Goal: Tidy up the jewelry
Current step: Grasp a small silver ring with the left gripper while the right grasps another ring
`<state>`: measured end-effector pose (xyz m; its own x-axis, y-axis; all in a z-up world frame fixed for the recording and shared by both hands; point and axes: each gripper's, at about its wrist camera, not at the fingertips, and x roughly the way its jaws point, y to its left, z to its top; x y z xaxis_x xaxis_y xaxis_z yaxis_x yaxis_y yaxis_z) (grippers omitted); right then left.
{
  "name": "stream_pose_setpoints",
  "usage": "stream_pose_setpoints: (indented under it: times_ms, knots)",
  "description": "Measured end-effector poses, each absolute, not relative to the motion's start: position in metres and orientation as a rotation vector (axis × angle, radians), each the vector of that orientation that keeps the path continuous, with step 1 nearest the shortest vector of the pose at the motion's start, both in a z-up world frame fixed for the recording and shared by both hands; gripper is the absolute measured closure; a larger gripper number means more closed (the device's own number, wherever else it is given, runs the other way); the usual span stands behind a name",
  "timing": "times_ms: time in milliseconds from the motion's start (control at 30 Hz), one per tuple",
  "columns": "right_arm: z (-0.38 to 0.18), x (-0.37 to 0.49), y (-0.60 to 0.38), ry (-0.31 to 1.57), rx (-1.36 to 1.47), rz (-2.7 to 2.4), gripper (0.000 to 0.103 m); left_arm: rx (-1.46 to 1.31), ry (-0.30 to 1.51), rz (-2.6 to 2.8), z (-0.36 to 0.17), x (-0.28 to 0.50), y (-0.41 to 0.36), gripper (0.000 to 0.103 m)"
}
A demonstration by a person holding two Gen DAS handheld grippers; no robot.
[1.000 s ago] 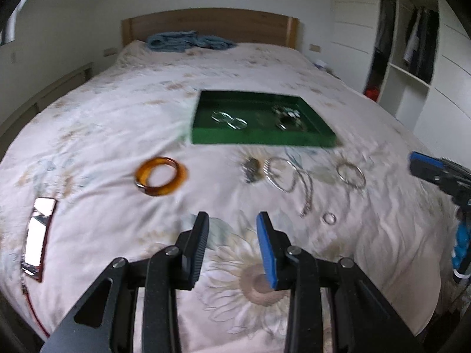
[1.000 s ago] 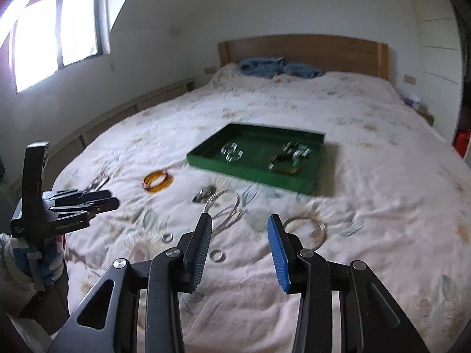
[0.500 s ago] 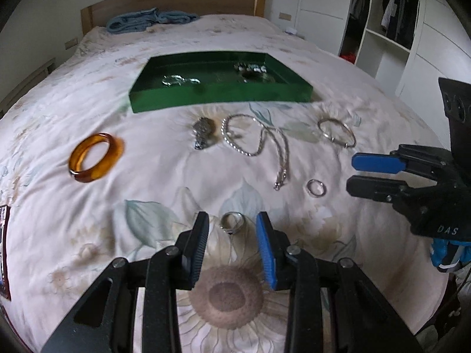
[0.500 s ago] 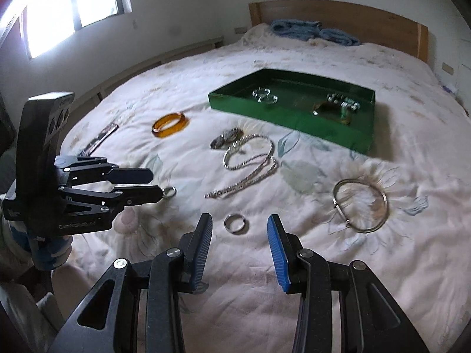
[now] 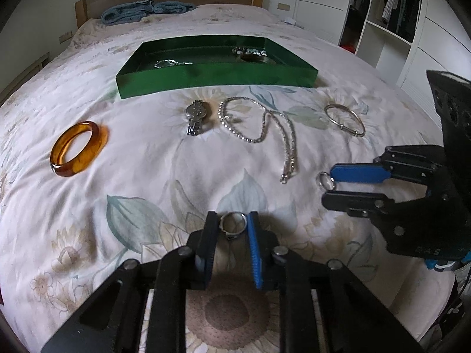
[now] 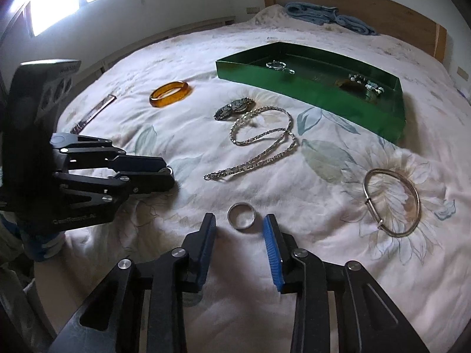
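L hand-held gripper [image 5: 230, 226] clamped on silver ring [image 5: 233, 224]. R hand-held gripper [image 6: 239, 226] jaws apart, plain band [image 6: 241, 215] between fingertips, resting on bed [image 6: 294, 235].

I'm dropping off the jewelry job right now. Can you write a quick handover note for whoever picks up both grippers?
Left gripper: shut on a silver ring, low over the bedspread.
Right gripper: open, straddling a second silver ring that lies on the bedspread, not gripped.
Done: the green tray already holds a few pieces.
Left: close on the second ring and carry both rings to the tray. Then move the amber bangle, wristwatch, silver chain necklace and silver bangle, all lying loose in front of the tray.
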<state>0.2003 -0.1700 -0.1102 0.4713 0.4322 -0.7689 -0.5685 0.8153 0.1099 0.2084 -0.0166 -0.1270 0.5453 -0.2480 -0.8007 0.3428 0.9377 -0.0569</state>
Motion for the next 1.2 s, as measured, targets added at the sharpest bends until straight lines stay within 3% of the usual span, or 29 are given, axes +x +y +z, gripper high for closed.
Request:
stream_pose_setpoints:
  times_ms: [233,1200]
  knots:
    - [-0.119,0.205,-0.16,0.906,-0.21,0.58,0.083,0.096,0.913,-0.35,-0.127,0.207,-0.016,0.084]
    - [-0.027,0.115,-0.189,0.749,-0.164,0.373,0.083,-0.057,0.761,-0.376,-0.077,0.158,0.012,0.084]
